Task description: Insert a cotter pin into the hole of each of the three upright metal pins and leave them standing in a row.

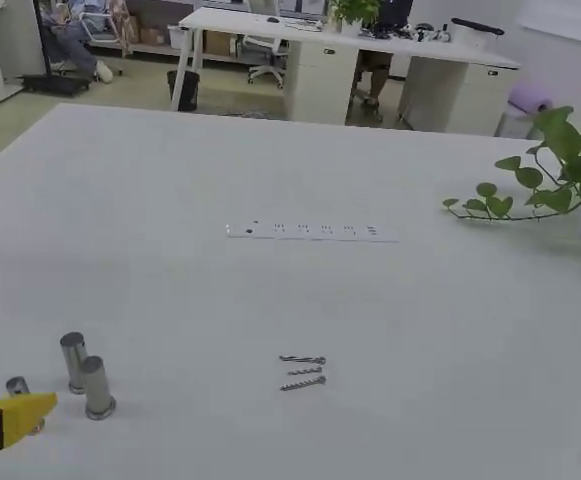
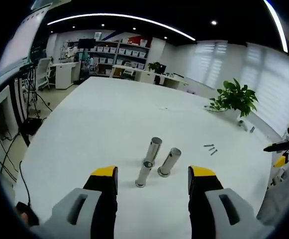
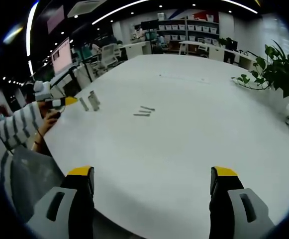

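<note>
Three metal pins [image 1: 96, 387] stand upright on the white table [image 1: 290, 300], bunched at the near-left. They form a loose cluster, not a line. In the left gripper view two stand close together and the third is just in front, nearest the jaws.

Three cotter pins [image 1: 303, 371] lie flat and loose on the table, roughly parallel and stacked close. They sit to the right of the metal pins, well apart from them, so none is in a hole yet.

Left gripper [image 2: 153, 174]: jaws spread wide, nothing held. It hovers just short of the pin cluster, and the nearest pin lines up between the yellow tips.

Right gripper [image 3: 151, 172]: jaws also wide apart and empty, out over the table's near edge and well away from the cotter pins.

A white power strip [image 1: 310, 231] sits mid-table, with a trailing green plant [image 1: 560, 160] at the far right.
</note>
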`<state>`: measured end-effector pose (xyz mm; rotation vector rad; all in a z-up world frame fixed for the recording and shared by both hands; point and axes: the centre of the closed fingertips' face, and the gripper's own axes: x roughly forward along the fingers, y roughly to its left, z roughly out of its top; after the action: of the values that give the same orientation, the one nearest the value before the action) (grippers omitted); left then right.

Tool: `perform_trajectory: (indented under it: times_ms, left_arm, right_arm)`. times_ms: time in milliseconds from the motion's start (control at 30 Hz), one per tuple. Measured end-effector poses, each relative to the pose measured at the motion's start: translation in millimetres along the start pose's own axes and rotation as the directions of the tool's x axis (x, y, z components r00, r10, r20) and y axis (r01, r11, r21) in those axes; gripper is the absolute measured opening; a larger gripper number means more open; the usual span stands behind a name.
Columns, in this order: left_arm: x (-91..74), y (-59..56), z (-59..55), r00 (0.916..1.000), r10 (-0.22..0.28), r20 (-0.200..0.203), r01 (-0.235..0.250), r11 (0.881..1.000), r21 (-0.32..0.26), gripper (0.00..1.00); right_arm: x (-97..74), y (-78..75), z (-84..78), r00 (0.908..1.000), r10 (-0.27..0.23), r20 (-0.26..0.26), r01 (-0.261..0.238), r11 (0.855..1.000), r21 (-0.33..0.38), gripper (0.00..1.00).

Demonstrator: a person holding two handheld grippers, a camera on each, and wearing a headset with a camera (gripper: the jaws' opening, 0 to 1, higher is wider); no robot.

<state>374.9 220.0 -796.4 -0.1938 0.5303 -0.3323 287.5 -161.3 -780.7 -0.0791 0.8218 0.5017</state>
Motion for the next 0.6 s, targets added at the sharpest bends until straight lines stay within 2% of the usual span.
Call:
perform_trajectory:
  times_ms: [67,167,267,300,333,367,400,433,533,600]
  left_arm:
    - [1.1,3.5,1.2,0.9999,0.012,0.008,-0.012,0.999,0.038,0.53]
    - [3.5,5.5,-1.0,0.9999,0.016,-0.005,-0.016,0.998,0.062,0.52]
    - [6.3,9.3,-3.8,0.9993,0.033,-0.017,-0.032,0.996,0.082,0.45]
    - [6.9,11.4,-3.2,0.9989,0.045,-0.011,-0.044,0.995,0.084,0.41]
    - [7.7,14.8,-2.1,0.9978,0.066,0.001,-0.066,0.995,0.076,0.32]
    - [8.4,15.4,-2.1,0.9977,0.068,0.006,-0.068,0.996,0.059,0.24]
    - [9.8,13.3,-1.3,0.9981,0.058,0.02,-0.058,0.998,0.007,0.19]
    - [11.4,11.1,-0.9,0.9986,0.042,0.032,-0.041,0.999,-0.031,0.18]
    - [13.9,14.6,-3.9,0.9978,0.061,0.025,-0.061,0.998,-0.005,0.23]
    - [16.1,14.3,-7.1,0.9982,0.059,0.014,-0.058,0.998,-0.005,0.23]
  right_arm:
    - [1.0,0.8,0.4,1.0,0.0,-0.001,0.0,1.0,-0.002,0.98]
    - [2.5,1.5,0.7,1.0,0.001,-0.002,-0.001,1.0,0.001,0.98]
    - [3.2,2.5,0.5,1.0,0.003,-0.004,-0.003,1.0,-0.001,0.98]
    - [3.5,2.6,0.4,1.0,0.004,-0.005,-0.004,1.0,-0.001,0.98]
    - [3.7,2.6,0.1,1.0,0.004,-0.006,-0.004,1.0,0.0,0.98]
    - [3.8,2.5,0.1,1.0,0.003,-0.006,-0.003,1.0,0.001,0.98]
    - [4.0,2.5,0.3,1.0,0.003,-0.007,-0.003,1.0,0.0,0.98]
    - [4.1,2.5,0.3,1.0,0.003,-0.007,-0.003,1.0,0.0,0.98]
    - [4.2,1.7,-0.1,1.0,0.003,-0.009,-0.003,1.0,0.001,0.98]
    - [4.4,1.5,-0.6,0.9999,0.002,-0.011,-0.002,1.0,0.002,0.98]
